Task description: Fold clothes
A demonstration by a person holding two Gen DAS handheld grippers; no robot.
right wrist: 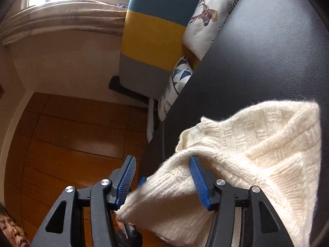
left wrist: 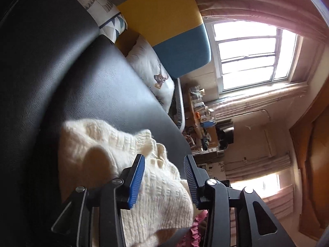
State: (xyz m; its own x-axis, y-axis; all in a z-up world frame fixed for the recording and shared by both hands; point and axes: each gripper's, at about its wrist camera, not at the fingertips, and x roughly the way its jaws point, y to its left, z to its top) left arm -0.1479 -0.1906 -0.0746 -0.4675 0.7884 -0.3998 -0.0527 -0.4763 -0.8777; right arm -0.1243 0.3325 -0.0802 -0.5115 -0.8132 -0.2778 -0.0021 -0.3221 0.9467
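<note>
Blue pads [left wrist: 136,180] of the left gripper [left wrist: 164,181] stand wide apart, released, with cream knit between and under them. That knit is the sweater [left wrist: 131,156], heaped on the black table [left wrist: 98,86] right at its near edge. Seen from the left wrist, the pile runs away from the fingers toward the upper left, and a fold of it bulges up between the 2 fingers without being pinched.

From the right wrist, the right gripper [right wrist: 162,183] is also spread open. A thick roll of the sweater [right wrist: 257,154], perhaps a sleeve or a folded hem, lies across the gap between its pads and hangs off the table edge toward the wooden floor [right wrist: 61,133]; the rest fans out to the right and up over the table [right wrist: 267,51]. The ribbed band, a cuff or collar, sits just beyond that roll.

Both grippers are at the near edge of the garment with cloth already between the fingers, so neither is clearly nearer. The sweater looks bunched, with layers doubled over; whether it is part-folded or merely crumpled I cannot tell. A bit of pink fabric [left wrist: 195,228] shows below it.
</note>
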